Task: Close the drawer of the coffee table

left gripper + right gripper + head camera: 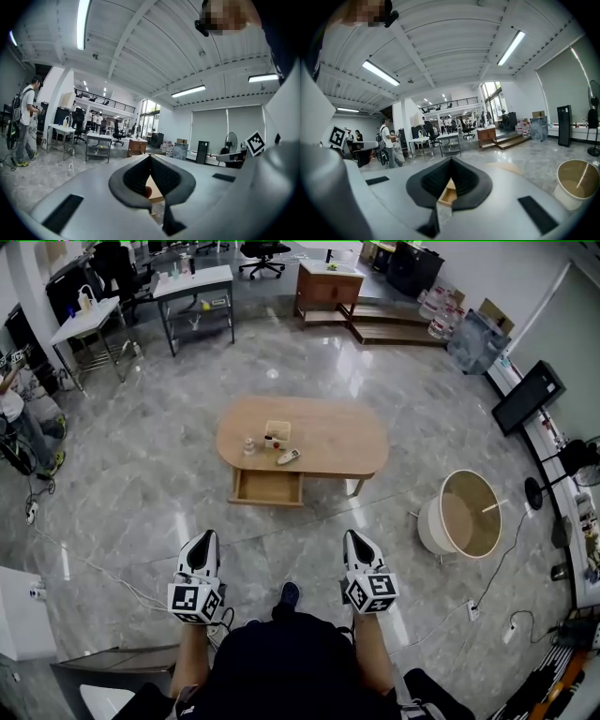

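Wood, pale: oval counter [337,432], one item, at 12 o'clock from where I stand, well apart from me across grey polished floor.

Drawer [268,487]: one, pulled out of the counter's 6 o'clock edge, left of its middle, open toward me. Its inside looks bare, though it is too small for me to be sure.

On the top, near the drawer's side: small box [277,433], bottle [248,445] at the box's 8 o'clock, remote [289,457] at its 5 o'clock.

Tub [464,512]: round, on the floor at the counter's 4 o'clock, apart from it.

Left claw [203,542]: clenched, tips meeting, nothing gripped. It is held low at my 11 o'clock, pointing to 12, and its own view sights the counter past the closed tips.

Right claw [357,542]: likewise clenched on nothing, at my 1 o'clock. Its own view sights the open drawer.

Step in hand, as I judge it: the approach. Neither claw is anywhere near the drawer, so the closing has not begun.

Next move calls for walking in toward 12 o'clock, lowering one claw to the drawer front, setting the closed tips near its middle and pushing straight to 12 o'clock until flush. An off-centre push could skew the drawer, and a hard one could rock the bottle.
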A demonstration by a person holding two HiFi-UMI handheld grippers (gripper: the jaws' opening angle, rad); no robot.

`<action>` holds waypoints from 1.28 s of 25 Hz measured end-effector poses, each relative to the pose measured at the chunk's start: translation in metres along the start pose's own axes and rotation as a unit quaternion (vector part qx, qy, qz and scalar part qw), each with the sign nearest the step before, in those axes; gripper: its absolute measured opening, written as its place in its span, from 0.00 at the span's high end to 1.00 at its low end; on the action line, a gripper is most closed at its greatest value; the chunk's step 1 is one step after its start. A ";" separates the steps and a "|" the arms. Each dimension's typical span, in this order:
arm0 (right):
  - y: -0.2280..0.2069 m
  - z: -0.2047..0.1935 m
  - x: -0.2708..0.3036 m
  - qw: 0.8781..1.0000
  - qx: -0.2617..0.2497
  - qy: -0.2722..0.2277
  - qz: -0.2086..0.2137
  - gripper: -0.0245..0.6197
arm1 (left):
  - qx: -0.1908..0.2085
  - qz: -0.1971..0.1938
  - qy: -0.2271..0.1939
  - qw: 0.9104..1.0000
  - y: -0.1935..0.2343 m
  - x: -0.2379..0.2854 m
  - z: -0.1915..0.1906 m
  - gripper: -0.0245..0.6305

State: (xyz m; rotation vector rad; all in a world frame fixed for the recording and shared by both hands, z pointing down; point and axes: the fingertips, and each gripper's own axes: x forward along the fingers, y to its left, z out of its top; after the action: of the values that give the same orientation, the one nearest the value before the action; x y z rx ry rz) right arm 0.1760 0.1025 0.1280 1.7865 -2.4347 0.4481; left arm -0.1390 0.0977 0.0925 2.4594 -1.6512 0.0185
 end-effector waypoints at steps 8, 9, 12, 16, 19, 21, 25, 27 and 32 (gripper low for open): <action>-0.032 0.013 0.024 1.000 -0.008 0.000 0.024 0.92 | 0.005 0.018 -0.009 1.000 -0.017 0.030 0.007 0.93; -0.035 0.015 0.027 1.000 -0.009 -0.001 0.026 0.92 | 0.005 0.019 -0.009 1.000 -0.020 0.033 0.007 0.93; -0.043 0.017 0.030 0.999 -0.005 0.000 0.031 0.92 | 0.006 0.022 -0.007 1.000 -0.027 0.038 0.007 0.92; -0.045 0.015 0.033 0.999 0.000 0.004 0.038 0.92 | 0.009 0.026 -0.007 1.000 -0.031 0.041 0.011 0.93; -0.046 0.014 0.034 0.999 0.001 0.007 0.040 0.92 | 0.010 0.027 -0.009 1.000 -0.034 0.039 0.013 0.93; -0.047 0.013 0.035 0.999 0.003 0.008 0.042 0.92 | 0.009 0.028 -0.008 1.000 -0.034 0.041 0.011 0.92; -0.051 0.012 0.042 0.999 0.007 0.012 0.043 0.92 | 0.006 0.034 -0.004 0.999 -0.030 0.048 0.008 0.92; -0.054 0.014 0.044 0.999 0.006 0.011 0.041 0.92 | 0.004 0.035 -0.003 0.999 -0.029 0.052 0.009 0.92; -0.063 0.022 0.050 0.999 0.007 0.004 0.037 0.92 | 0.009 0.030 -0.008 0.999 -0.030 0.065 0.013 0.93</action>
State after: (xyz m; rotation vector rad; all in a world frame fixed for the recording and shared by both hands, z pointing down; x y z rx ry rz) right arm 0.2219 0.0329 0.1310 1.7009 -2.5056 0.4770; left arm -0.0880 0.0469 0.0827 2.4283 -1.7382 0.0227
